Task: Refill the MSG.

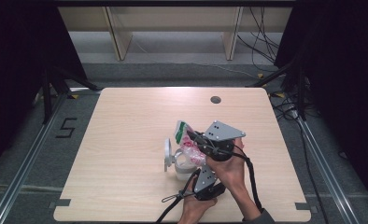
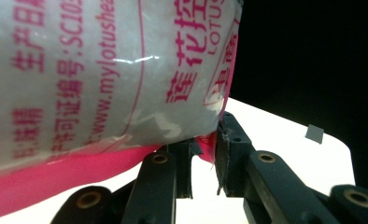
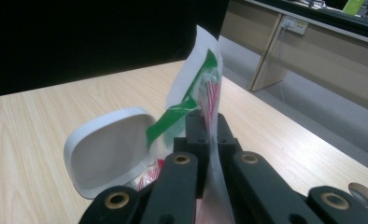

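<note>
While you are looking down from the high view, both grippers are holding a plastic bag (image 1: pixel 187 142) over a white container (image 1: pixel 180 169) with its hinged lid (image 1: pixel 167 154) open. Through the left gripper view, your left gripper (image 2: pixel 203 161) is pinching the bag's pink bottom seam. Through the right gripper view, your right gripper (image 3: pixel 209 126) is clenching the bag's top; any emptying of it into the container is looking unfinished.

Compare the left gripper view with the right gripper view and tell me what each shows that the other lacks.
Left gripper view alone: red printed lettering on the plastic bag, its pink bottom seam, and the left tool with its jaws at the bag's lower corner.

Right gripper view alone: the bag's green strip near its top, the white hinged lid standing open beside it, the right tool shut on the bag, and the round hole in the table.

Both: the same bag and the pale table.
</note>
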The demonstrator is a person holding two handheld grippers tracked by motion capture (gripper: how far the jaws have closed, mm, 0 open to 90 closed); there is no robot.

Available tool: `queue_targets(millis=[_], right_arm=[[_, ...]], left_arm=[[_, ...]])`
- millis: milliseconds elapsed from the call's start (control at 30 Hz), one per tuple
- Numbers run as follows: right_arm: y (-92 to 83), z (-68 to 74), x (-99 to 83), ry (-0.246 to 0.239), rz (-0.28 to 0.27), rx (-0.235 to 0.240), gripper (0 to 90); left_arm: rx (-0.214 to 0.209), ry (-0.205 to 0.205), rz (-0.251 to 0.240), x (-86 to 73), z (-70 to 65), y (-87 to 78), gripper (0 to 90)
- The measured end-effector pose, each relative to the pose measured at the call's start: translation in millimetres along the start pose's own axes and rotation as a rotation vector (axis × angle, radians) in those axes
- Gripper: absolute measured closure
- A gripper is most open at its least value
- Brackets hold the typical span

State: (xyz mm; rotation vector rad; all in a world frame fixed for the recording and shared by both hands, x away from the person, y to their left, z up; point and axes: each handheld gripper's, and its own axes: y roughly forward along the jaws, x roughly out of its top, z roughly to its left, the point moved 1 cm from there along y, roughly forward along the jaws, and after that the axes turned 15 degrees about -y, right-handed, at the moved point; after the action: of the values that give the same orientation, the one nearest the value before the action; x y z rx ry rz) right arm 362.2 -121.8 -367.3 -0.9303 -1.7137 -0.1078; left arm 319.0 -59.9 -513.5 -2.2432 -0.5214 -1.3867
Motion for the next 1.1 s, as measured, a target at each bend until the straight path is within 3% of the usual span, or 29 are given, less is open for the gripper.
queue_targets(millis=[200, 233, 400, 433, 533, 667, 733, 767, 800, 1000, 1033, 1100], right_arm=[[-0.5, 1.3, 2.1, 0.005, -0.018, -0.018, 90.0], [-1.1, 1.2, 2.6, -0.004, -0.007, 0.001, 90.0], [0.8, 2.9, 2.3, 0.002, -0.015, -0.011, 90.0], [-0.2, 2.0, 2.6, 0.002, -0.012, 0.004, 90.0], [2.1, 0.9, 2.0, -0.028, -0.018, -0.016, 90.0], [1.2, -1.0, 2.5, -0.038, -0.03, -0.006, 90.0], [1.0, 3.4, 3.0, 0.001, -0.017, -0.007, 90.0], [1.9, 1.7, 2.6, -0.03, -0.012, 0.003, 90.0], [3.1, 1.6, 2.2, -0.034, -0.018, -0.014, 90.0], [3.6, 0.0, 1.9, -0.045, -0.012, -0.007, 90.0], [3.9, 0.9, 1.1, -0.01, -0.011, -0.008, 90.0], [3.4, 0.8, 1.9, -0.016, -0.021, 0.007, 90.0]], left_arm=[[-0.004, 0.0, -0.01, 1.3, -0.7, -0.9, 77.4], [-0.004, -0.002, -0.008, 1.2, -0.8, -1.0, 77.5], [-0.002, 0.0, -0.011, 1.0, -0.5, -1.3, 77.4], [-0.004, -0.002, -0.011, 1.1, -1.0, -1.4, 77.4], [-0.003, -0.001, -0.007, 0.9, -0.2, -0.6, 77.4], [-0.002, -0.001, -0.011, 1.7, -0.7, -1.5, 77.4], [-0.005, -0.002, -0.009, 1.1, -0.6, -0.8, 77.4], [-0.002, -0.001, -0.007, 0.7, -0.4, -1.1, 77.4], [-0.001, -0.002, -0.007, 0.7, -0.4, -1.5, 77.4], [0.003, -0.003, -0.009, 0.8, -1.0, -0.5, 77.3], [0.001, 0.0, -0.008, 0.8, -0.4, -0.8, 77.3], [-0.004, -0.007, -0.017, 1.3, -0.9, -0.5, 77.4]])
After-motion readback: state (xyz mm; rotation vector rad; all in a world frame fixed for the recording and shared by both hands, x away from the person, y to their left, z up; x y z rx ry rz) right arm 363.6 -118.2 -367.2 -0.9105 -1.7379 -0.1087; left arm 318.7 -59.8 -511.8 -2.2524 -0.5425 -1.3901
